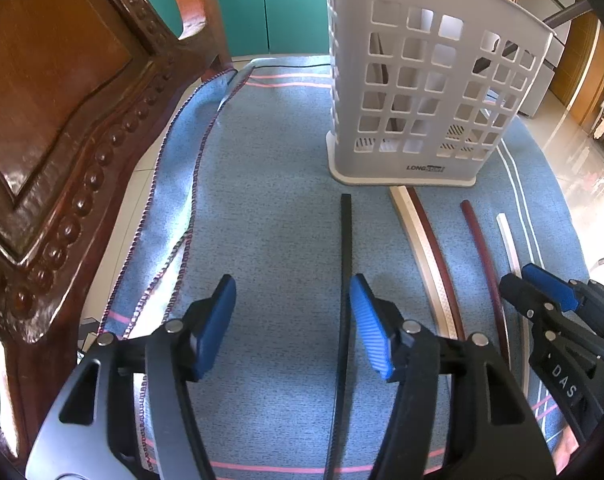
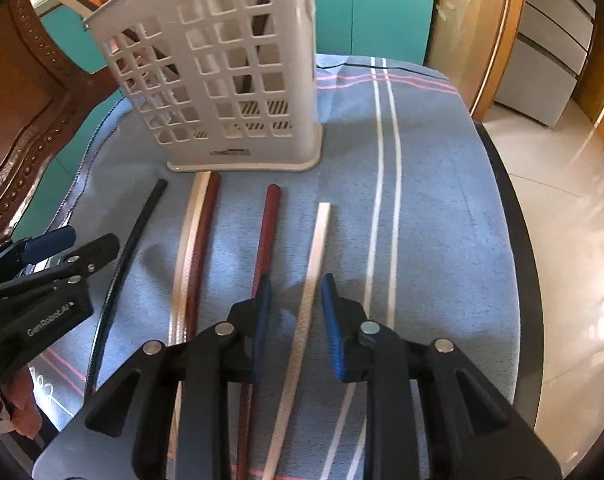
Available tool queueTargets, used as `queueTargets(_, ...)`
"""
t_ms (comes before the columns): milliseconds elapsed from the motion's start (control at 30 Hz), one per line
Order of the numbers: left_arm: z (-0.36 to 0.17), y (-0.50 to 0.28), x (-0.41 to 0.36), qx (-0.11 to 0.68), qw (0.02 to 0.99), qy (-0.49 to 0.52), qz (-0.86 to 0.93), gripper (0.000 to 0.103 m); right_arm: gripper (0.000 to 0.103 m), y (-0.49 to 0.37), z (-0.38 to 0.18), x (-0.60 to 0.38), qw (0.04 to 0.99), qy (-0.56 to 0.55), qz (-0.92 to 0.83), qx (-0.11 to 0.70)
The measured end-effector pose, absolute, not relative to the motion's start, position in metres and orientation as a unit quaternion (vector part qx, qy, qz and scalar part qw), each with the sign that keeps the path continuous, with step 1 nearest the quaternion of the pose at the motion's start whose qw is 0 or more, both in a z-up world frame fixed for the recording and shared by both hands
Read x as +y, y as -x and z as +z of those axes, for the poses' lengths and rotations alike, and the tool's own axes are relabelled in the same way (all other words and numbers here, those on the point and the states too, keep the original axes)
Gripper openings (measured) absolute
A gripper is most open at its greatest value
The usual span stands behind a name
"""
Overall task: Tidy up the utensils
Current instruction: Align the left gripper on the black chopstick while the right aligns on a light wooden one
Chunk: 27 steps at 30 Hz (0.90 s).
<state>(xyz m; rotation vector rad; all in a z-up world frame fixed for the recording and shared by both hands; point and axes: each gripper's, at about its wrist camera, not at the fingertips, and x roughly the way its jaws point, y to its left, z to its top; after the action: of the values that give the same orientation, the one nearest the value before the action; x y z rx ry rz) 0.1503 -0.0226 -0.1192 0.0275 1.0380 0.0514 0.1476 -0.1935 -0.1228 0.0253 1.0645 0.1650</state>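
A grey perforated utensil basket (image 1: pixel 422 92) (image 2: pixel 221 80) stands upright on the cloth, with a few sticks inside. In front of it lie several chopsticks: a black one (image 1: pixel 346 248) (image 2: pixel 137 224), a cream and dark red pair side by side (image 1: pixel 422 260) (image 2: pixel 193 240), a single dark red one (image 2: pixel 267 220) and a single cream one (image 2: pixel 316 248). My left gripper (image 1: pixel 293 300) is open low over the cloth; the black chopstick runs between its fingers, close to the right pad. My right gripper (image 2: pixel 295 284) is open, and the cream chopstick lies loose between its pads.
A blue striped cloth (image 1: pixel 261 200) covers the round table. A carved wooden chair back (image 1: pixel 61 120) rises close on the left. The table's dark rim (image 2: pixel 514 240) drops to a tiled floor on the right. Teal cabinets (image 1: pixel 285 8) stand behind.
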Motion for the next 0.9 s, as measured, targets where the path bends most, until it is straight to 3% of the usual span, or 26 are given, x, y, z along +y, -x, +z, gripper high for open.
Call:
queueTargets(300,-0.120,-0.149,-0.025,0.497,0.867,-0.018,0.020,0.063,0.031,-0.142,-0.117,-0.189,0.861,-0.021,0.103,0.498)
queueTargets(900,-0.121,-0.150,-0.026,0.497,0.867,-0.018,0.019,0.063,0.031,-0.148,-0.118,-0.205,0.864,-0.037,0.083,0.496)
